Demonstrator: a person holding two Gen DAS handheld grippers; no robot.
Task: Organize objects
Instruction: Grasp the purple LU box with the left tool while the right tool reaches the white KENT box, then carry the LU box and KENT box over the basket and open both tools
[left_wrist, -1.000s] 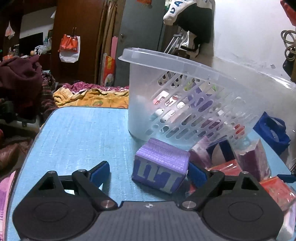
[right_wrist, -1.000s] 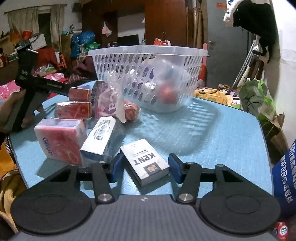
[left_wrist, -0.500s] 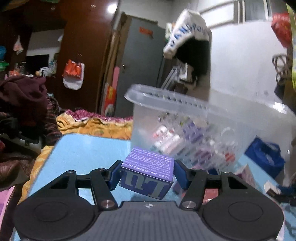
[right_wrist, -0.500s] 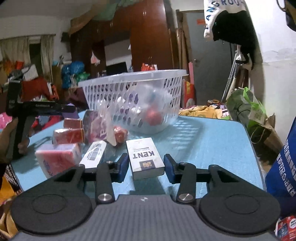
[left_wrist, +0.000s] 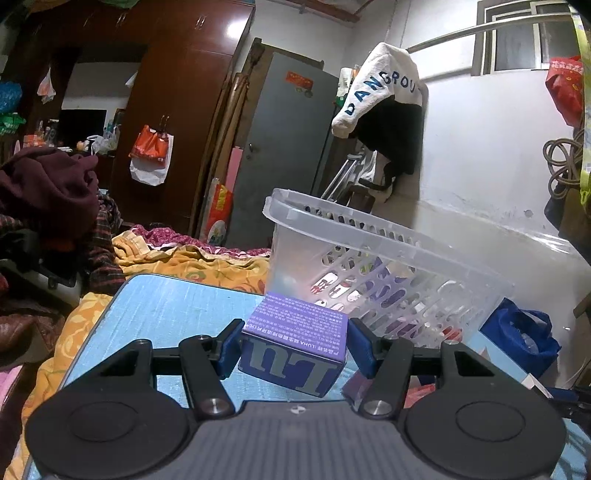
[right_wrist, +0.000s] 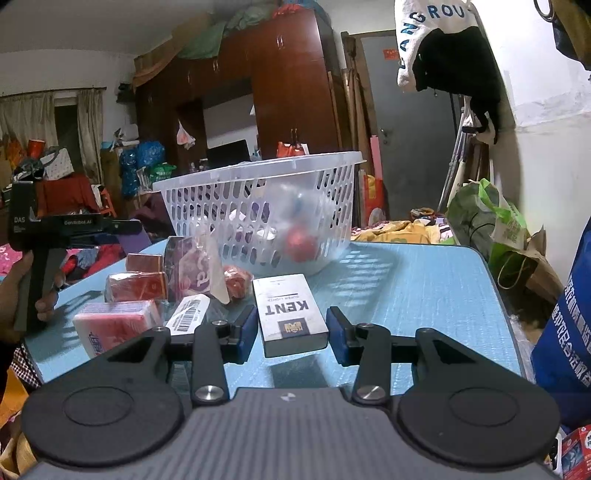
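My left gripper (left_wrist: 293, 349) is shut on a purple box (left_wrist: 295, 343) and holds it above the blue table (left_wrist: 166, 306), just in front of the clear plastic basket (left_wrist: 369, 266). My right gripper (right_wrist: 291, 332) is shut on a white KENT carton (right_wrist: 290, 312) and holds it lifted over the table (right_wrist: 406, 280), in front of the same basket (right_wrist: 258, 206). The left gripper's body (right_wrist: 74, 225) shows at the left of the right wrist view.
Several red and pink packets (right_wrist: 136, 286) and a white box (right_wrist: 188, 314) lie on the table left of the KENT carton. The basket holds a bag with red items (right_wrist: 301, 245). A blue bag (right_wrist: 569, 325) stands at the right table edge.
My left gripper closed on the purple box and lifted it toward the basket. My right gripper closed on the KENT carton and raised it off the table.
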